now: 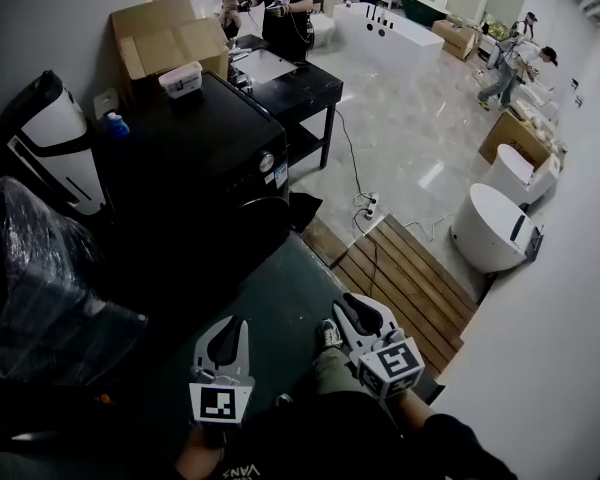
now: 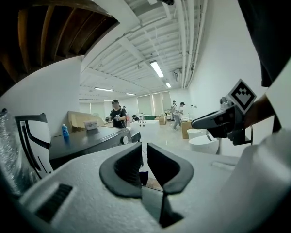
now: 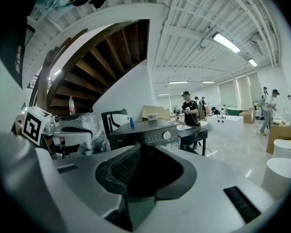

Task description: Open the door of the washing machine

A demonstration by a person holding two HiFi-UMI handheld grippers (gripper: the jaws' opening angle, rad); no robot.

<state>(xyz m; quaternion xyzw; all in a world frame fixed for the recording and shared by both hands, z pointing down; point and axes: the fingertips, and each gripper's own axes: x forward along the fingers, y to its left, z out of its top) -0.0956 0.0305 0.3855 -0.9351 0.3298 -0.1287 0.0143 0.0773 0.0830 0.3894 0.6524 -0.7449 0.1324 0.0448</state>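
The black washing machine (image 1: 205,163) stands ahead and to the left, its round knob (image 1: 267,161) on the front panel facing the floor space. Its door is on the dark front face and hard to make out. Both grippers are held low and well short of it, touching nothing. My left gripper (image 1: 226,330) has its jaws together with only a thin slit and nothing in them (image 2: 144,152). My right gripper (image 1: 358,311) stands open and empty (image 3: 140,154). The machine (image 3: 145,129) shows beyond the right jaws; its lower front is hidden behind them.
A blue bottle (image 1: 117,124) and a small white box (image 1: 180,78) sit on the machine's top. A cardboard box (image 1: 165,33) is behind it, a black table (image 1: 295,88) beside it. A plastic-wrapped bundle (image 1: 40,288) lies left. Wooden slats (image 1: 410,283) and white tubs (image 1: 495,228) are right.
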